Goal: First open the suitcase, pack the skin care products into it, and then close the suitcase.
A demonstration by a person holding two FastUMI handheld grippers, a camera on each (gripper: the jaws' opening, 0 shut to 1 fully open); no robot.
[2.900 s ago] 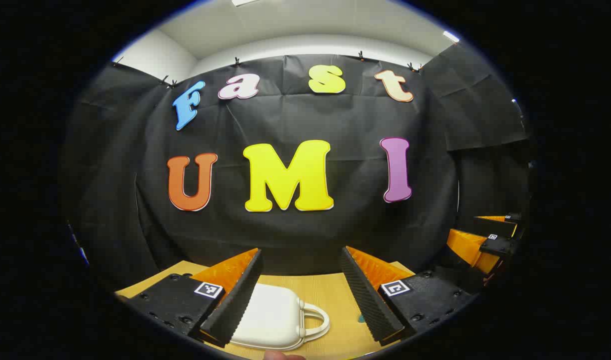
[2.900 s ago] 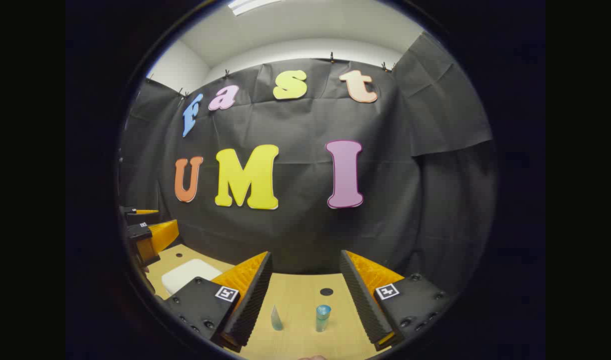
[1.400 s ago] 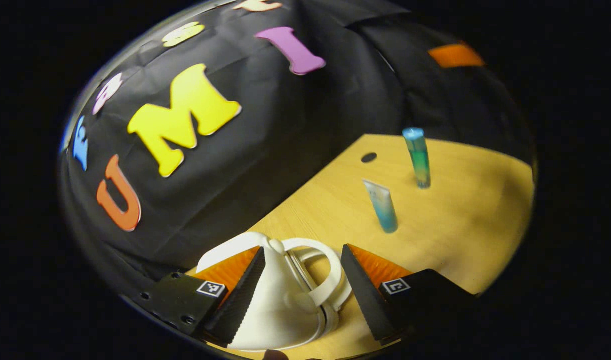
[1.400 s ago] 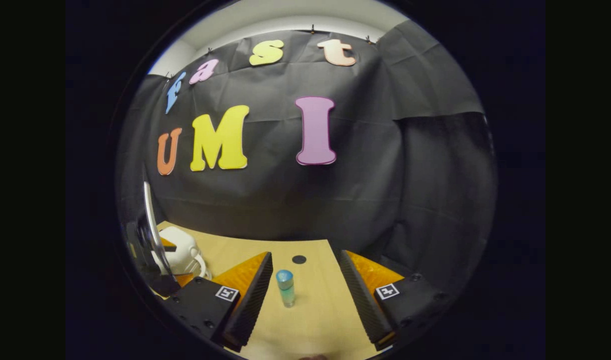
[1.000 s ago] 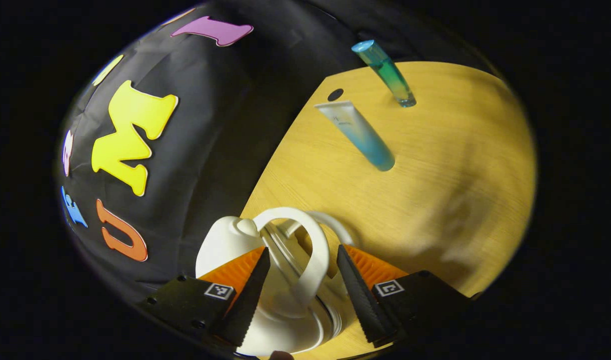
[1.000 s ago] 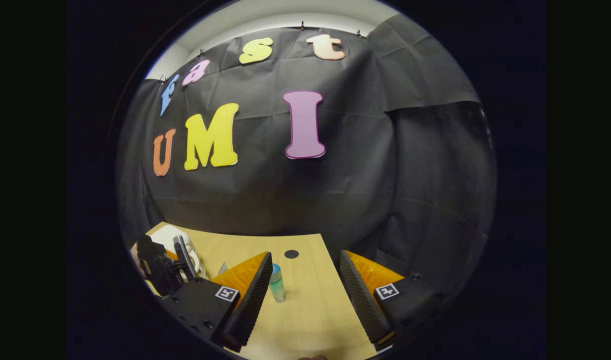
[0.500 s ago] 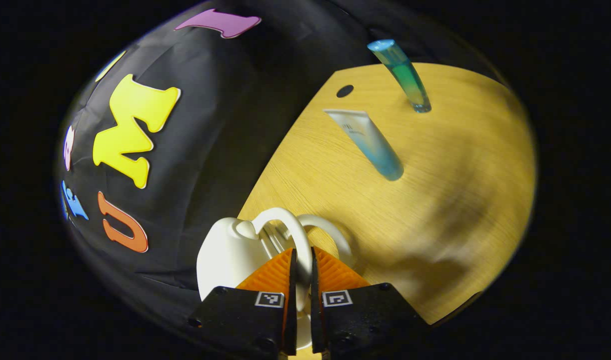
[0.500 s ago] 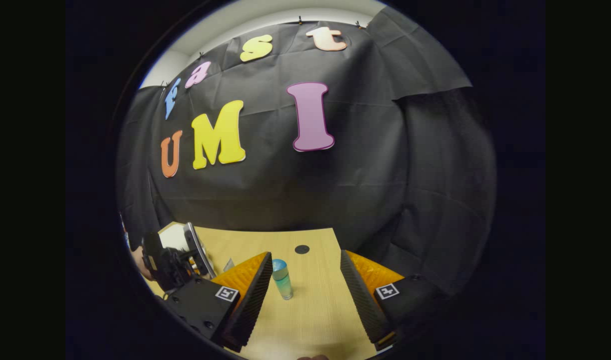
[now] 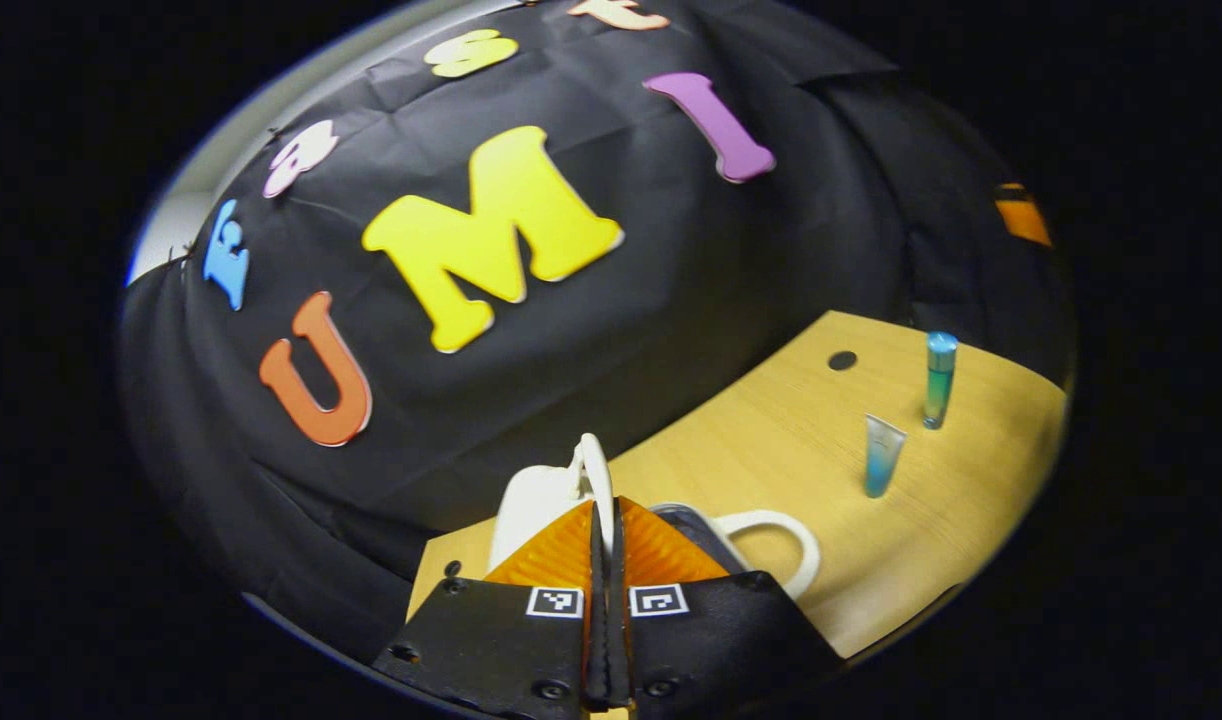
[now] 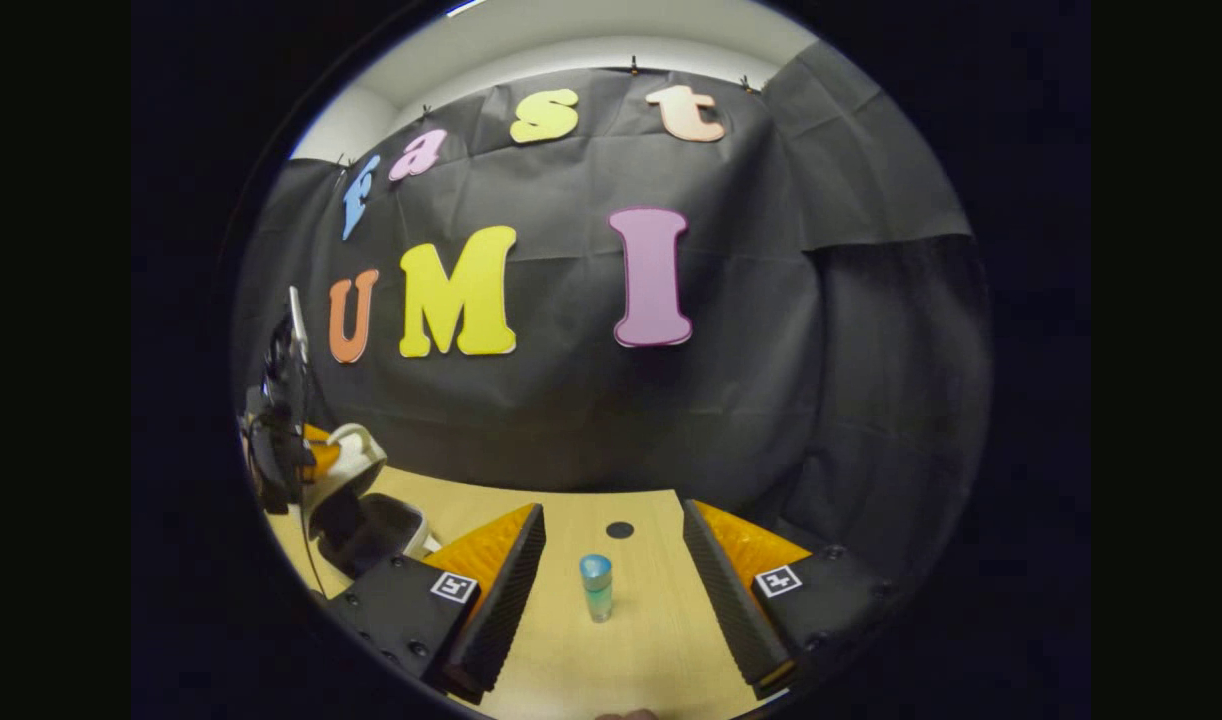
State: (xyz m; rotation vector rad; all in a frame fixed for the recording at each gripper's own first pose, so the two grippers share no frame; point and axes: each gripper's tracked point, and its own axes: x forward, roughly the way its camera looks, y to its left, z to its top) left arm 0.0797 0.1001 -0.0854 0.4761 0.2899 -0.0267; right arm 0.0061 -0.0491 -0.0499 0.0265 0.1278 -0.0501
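Observation:
The small white suitcase (image 9: 541,500) stands open on the wooden table, its lid tilted up. My left gripper (image 9: 603,512) is shut on the lid's white handle (image 9: 591,465). The lower half's handle (image 9: 776,530) lies flat beside the dark inside. In the right gripper view the suitcase (image 10: 349,462) is at the far left, with the left gripper (image 10: 279,445) holding its lid. A blue-green bottle (image 10: 597,587) stands ahead of my open right gripper (image 10: 611,585), between the lines of its fingers and apart from them. A white-to-blue tube (image 9: 883,455) stands near the bottle (image 9: 938,378).
The wooden table (image 10: 631,650) has a small round dark hole (image 10: 620,529) near its far edge. Black cloth walls close the booth behind the table and on the right. Bare tabletop lies between the suitcase and the two products.
My left gripper closed on the lid's handle and swung the lid up, opening the suitcase. The right gripper stayed open and shifted slightly, with the bottle now centred ahead of it.

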